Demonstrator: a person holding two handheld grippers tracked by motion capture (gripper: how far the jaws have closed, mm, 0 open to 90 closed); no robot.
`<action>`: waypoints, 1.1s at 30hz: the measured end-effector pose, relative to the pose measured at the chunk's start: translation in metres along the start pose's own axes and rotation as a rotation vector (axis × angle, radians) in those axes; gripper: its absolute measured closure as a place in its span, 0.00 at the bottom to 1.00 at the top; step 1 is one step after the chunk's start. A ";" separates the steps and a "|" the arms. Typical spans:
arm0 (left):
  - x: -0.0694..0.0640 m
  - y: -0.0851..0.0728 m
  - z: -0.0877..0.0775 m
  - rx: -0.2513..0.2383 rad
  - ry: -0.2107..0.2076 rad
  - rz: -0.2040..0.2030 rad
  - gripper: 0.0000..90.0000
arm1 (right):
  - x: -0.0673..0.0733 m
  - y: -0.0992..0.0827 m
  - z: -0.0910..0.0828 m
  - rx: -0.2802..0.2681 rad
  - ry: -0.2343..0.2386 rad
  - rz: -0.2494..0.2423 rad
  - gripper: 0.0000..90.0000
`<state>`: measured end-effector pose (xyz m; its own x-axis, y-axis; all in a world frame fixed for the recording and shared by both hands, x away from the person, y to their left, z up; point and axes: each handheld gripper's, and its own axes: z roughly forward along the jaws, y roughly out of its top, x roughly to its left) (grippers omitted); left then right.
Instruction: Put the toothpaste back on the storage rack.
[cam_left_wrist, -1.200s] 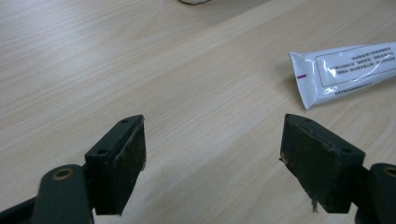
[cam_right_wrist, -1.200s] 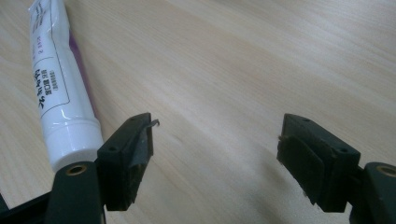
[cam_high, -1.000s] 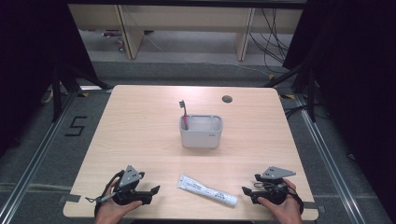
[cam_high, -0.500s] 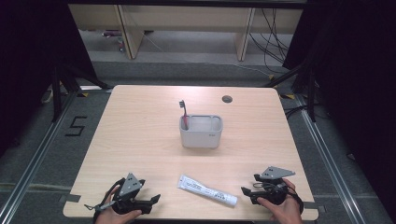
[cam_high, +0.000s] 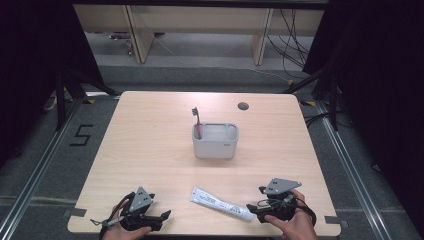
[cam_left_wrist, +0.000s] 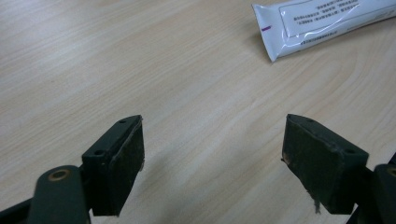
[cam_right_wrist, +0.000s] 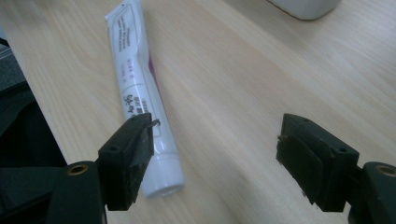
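Two grippers, the left gripper (cam_high: 162, 216) and right gripper (cam_high: 251, 208), hover with fingers spread and empty at the near bench (cam_high: 150, 145) edge, the toothpaste tube (cam_high: 221, 203) lying untouched between them, nearer the right, so picking it up remains undone.

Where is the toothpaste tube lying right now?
In the high view, the toothpaste tube lies flat near the table's front edge, between the two claws, with its cap end beside the right claw and the grey holder farther back.
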<state>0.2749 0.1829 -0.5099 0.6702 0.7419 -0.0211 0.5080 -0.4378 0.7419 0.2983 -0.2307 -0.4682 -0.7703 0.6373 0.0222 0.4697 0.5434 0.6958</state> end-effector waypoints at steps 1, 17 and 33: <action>-0.001 0.000 0.001 -0.018 -0.006 -0.012 0.23 | 0.002 0.003 -0.001 0.013 0.008 -0.003 0.31; -0.001 0.000 0.001 -0.021 -0.003 -0.026 0.23 | 0.022 0.032 0.018 0.128 0.094 -0.140 0.38; -0.002 0.000 0.002 -0.019 -0.004 -0.016 0.23 | 0.033 0.052 0.040 0.229 0.127 -0.217 0.44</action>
<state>0.2742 0.1803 -0.5109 0.6647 0.7463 -0.0357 0.5081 -0.4165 0.7539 0.3146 -0.1591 -0.4597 -0.9035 0.4286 -0.0096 0.3628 0.7764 0.5154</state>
